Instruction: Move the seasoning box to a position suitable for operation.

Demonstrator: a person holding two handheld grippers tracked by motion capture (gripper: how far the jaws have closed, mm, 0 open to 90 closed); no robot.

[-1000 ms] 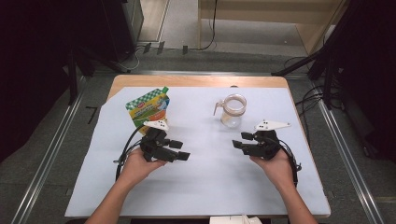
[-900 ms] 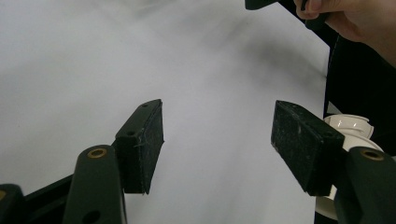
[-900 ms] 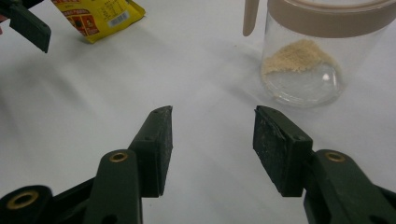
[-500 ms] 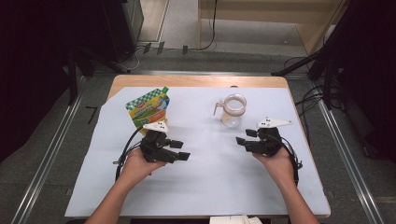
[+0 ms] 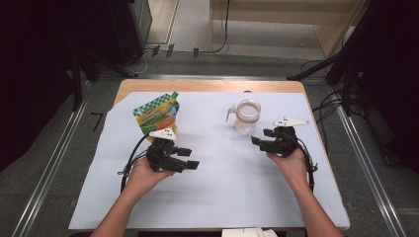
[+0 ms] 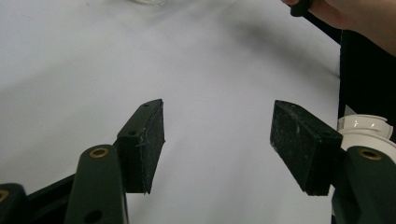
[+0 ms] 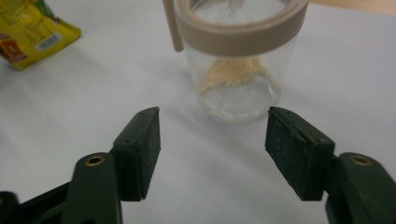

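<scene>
A clear glass jar (image 5: 245, 117) with a beige rim and a bit of tan powder inside stands at the right middle of the white sheet. In the right gripper view the jar (image 7: 238, 60) stands just beyond my right gripper (image 7: 212, 135). Its jaws have just been opening, and nothing is between them. In the high view the right gripper (image 5: 259, 137) sits close below the jar and points left. A green and yellow pouch (image 5: 158, 112) lies at the left. My left gripper (image 5: 192, 158) is below the pouch, open and pointing right. The left gripper (image 6: 217, 135) holds nothing.
A white sheet (image 5: 222, 197) covers the wooden table (image 5: 207, 85). A white capped thing (image 5: 247, 232) pokes in at the front edge, and its cap (image 6: 362, 125) shows beside the left jaws. Cables (image 5: 129, 163) loop from both grippers. Metal rails and dark floor surround the table.
My right gripper has moved a little forward, closer to the jar. The left hand has stayed where it was.
</scene>
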